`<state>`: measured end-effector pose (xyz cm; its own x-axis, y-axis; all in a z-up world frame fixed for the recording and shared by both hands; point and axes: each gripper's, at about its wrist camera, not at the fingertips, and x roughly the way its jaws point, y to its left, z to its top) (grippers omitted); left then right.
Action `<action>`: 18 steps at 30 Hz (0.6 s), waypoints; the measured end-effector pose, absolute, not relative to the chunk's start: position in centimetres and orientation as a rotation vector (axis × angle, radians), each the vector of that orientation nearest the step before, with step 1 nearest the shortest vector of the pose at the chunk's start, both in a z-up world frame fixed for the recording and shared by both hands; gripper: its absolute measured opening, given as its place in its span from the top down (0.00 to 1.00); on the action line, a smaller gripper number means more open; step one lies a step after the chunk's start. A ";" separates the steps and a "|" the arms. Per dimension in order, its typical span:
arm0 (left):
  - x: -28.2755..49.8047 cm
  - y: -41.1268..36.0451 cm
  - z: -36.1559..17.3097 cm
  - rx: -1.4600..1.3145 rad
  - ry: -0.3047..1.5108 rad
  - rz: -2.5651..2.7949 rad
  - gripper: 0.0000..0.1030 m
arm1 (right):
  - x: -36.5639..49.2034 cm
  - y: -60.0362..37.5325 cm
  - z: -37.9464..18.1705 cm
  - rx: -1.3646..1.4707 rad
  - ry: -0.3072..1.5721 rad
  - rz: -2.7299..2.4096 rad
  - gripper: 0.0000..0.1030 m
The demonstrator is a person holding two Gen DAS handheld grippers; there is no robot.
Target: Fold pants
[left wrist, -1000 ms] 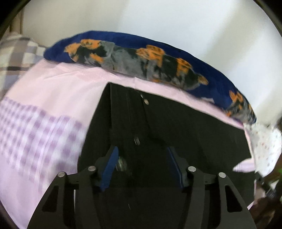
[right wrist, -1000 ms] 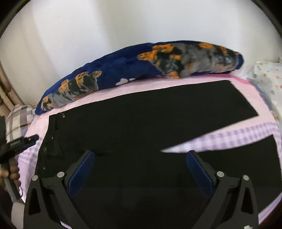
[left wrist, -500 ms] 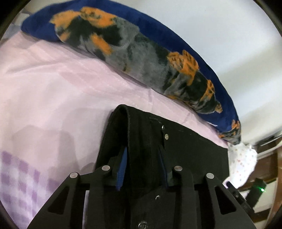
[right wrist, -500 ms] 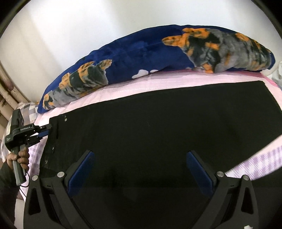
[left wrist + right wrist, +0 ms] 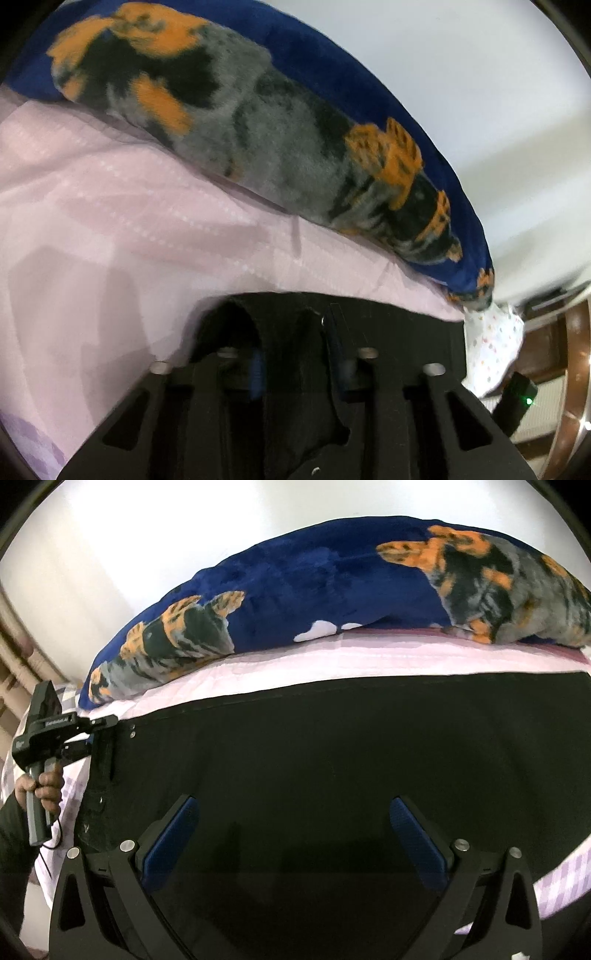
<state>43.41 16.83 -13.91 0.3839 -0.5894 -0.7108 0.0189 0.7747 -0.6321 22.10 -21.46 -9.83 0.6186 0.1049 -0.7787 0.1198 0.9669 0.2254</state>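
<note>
I have the pants (image 5: pixel 332 760) spread flat on the bed (image 5: pixel 110 229), black cloth running out ahead of both grippers, with the blue pillow (image 5: pixel 332 583) lying beyond them against the wall. My left gripper (image 5: pixel 295 365) is at the waistband end; its jaws are closing, and a bunched ridge of the waistband stands up between the blue pads (image 5: pixel 255 373), which look to be pressing on it already. In the right wrist view I can see that same gripper off to the left, at the far corner of the waist next to two small rivets (image 5: pixel 132 730), held by a hand (image 5: pixel 46 786). My right gripper (image 5: pixel 293 842) hangs wide open over the middle of the cloth, nothing between its pads, the pants directly under and ahead of it.

I judge the fabric to be soft and limp but fairly thick, denim-like at the waist, so it will sag and drag on the sheet instead of holding a shape. The waistband is the stiffest part, doubled and stitched, so it makes a sound grip point; a pinch on one thin layer further along would likely slip or lift only the top ply. For the right side I would take the edge nearest the gripper, gathering both layers, and lift evenly with the left so the fold does not skew
</note>
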 end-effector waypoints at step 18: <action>34.2 14.8 -2.6 -0.529 0.773 -0.563 0.93 | 30.6 -27.7 -4.5 -0.330 1.103 0.465 0.06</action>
